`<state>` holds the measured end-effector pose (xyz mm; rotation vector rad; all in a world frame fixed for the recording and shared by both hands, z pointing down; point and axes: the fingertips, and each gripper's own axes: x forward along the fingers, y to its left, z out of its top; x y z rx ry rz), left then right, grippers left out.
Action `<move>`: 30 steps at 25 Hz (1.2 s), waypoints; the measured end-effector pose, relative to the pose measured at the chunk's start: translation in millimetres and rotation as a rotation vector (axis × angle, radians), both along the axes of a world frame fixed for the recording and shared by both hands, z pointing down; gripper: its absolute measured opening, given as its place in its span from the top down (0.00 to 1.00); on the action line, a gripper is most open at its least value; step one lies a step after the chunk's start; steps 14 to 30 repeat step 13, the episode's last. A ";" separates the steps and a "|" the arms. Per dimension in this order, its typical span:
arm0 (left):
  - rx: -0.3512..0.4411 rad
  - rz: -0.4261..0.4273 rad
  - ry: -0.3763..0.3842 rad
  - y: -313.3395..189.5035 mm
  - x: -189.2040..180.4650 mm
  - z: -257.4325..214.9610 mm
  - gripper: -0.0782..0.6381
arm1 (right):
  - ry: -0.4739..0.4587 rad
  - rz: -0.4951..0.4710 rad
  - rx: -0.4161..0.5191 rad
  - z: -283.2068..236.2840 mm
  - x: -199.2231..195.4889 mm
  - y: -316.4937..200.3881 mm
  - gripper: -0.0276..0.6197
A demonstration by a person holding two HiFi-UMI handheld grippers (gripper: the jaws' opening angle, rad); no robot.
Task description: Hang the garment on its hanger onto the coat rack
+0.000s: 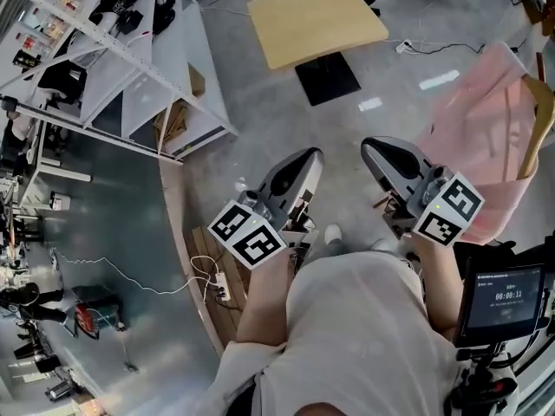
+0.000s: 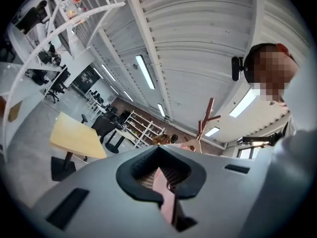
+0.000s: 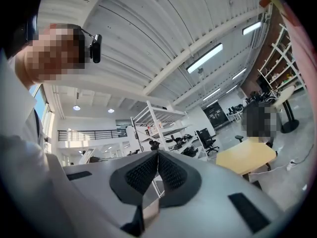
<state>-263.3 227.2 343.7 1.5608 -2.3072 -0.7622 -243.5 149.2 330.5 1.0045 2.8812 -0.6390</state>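
A pale pink garment point(image 1: 486, 137) on a wooden hanger point(image 1: 539, 124) is at the right of the head view, just beyond my right gripper point(image 1: 373, 146). That gripper is shut, its pads meeting with nothing between them point(image 3: 157, 153). My left gripper point(image 1: 308, 154) points forward beside it and is shut too, tips together point(image 2: 159, 148). Some pink shows through the slit behind the left tips. In the left gripper view the reddish-brown coat rack point(image 2: 205, 118) rises ahead, with the top of the hanger point(image 2: 190, 145) just over the jaws. A pink edge of the garment point(image 3: 306, 58) fills the right rim of the right gripper view.
A yellow square table point(image 1: 316, 17) on a black base stands ahead on the grey floor. White shelving point(image 1: 130, 59) runs along the left. A power strip with a white cable point(image 1: 217, 284) lies by my left leg. A small screen on a stand point(image 1: 503, 297) is at lower right.
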 end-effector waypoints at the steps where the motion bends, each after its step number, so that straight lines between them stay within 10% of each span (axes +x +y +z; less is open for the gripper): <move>1: -0.005 0.012 -0.002 0.1 2.2 -0.2 0.88 | 0.001 -0.004 -0.001 -0.1 -0.2 2.5 0.94; 30: -0.071 0.048 0.000 -8.4 4.0 17.1 0.88 | 0.025 -0.054 0.013 16.2 -2.9 16.6 0.94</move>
